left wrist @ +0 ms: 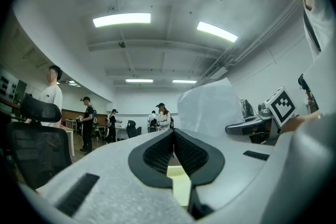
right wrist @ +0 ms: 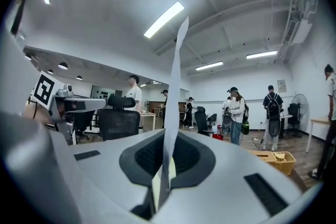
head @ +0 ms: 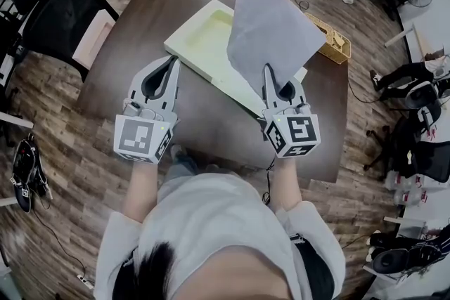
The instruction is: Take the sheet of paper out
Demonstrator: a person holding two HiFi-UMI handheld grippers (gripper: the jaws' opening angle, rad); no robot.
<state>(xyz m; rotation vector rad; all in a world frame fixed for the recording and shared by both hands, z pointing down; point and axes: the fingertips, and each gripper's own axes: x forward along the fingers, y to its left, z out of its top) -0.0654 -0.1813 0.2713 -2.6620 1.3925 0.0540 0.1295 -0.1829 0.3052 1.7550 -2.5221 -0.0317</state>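
Note:
The grey-white sheet of paper (head: 271, 31) stands up in the air above the pale yellow flat box (head: 200, 42) on the brown table (head: 140, 24). My right gripper (head: 268, 70) is shut on the sheet's lower edge. In the right gripper view the sheet of paper (right wrist: 176, 86) rises edge-on from between the pads of the right gripper (right wrist: 169, 134). My left gripper (head: 173, 61) hovers left of the box with its jaws together and nothing in them. In the left gripper view the left gripper (left wrist: 173, 132) points level, and the sheet of paper (left wrist: 210, 107) shows at the right.
A wicker basket (head: 334, 38) sits on the table's far right corner. A black office chair (head: 63, 10) stands at the table's left. More chairs and cables lie to the right. Several people (right wrist: 233, 113) stand across the room.

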